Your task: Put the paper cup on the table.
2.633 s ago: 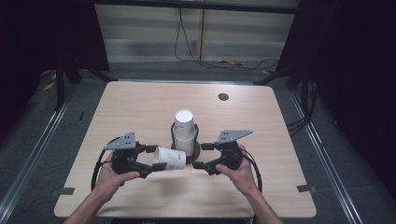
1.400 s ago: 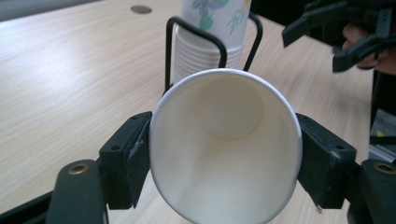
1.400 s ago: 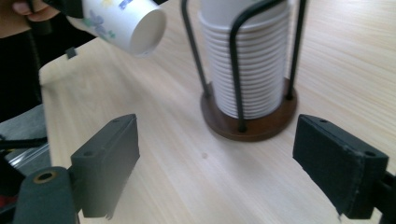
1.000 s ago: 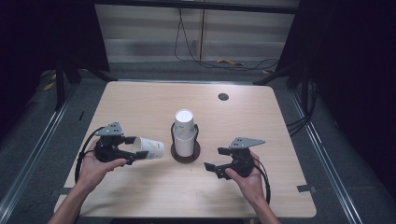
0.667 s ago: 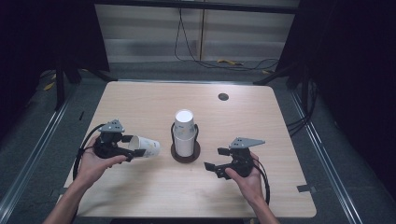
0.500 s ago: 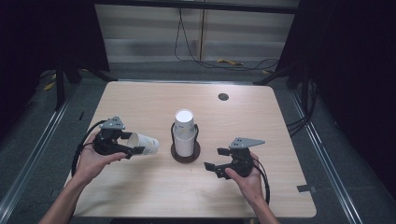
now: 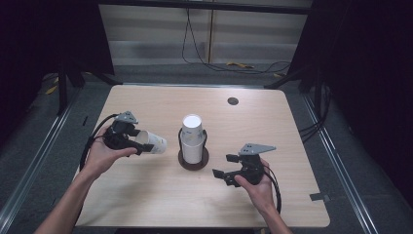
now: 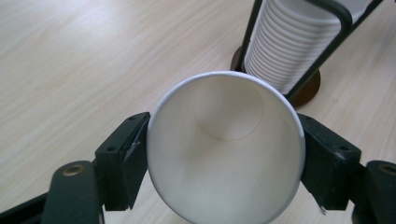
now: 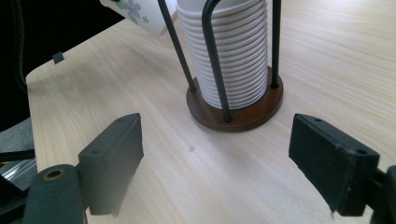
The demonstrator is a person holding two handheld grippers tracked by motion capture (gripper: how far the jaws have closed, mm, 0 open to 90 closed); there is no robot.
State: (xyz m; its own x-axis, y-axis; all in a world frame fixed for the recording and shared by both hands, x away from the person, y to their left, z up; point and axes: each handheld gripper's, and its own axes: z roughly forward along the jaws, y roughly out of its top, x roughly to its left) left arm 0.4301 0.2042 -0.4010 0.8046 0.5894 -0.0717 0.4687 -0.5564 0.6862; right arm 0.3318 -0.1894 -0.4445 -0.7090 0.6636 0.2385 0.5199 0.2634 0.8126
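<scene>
Cup point(image 8: 224, 154) hides left claw's point(image 8: 224, 168) pads.

A light wooden table point(image 7: 146, 190) bears 1 cup holder point(image 7: 193, 159).

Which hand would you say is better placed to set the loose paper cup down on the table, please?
Left: its tool already grips the paper cup by the rim, left of the cup holder. The right tool stands open and empty.
</scene>
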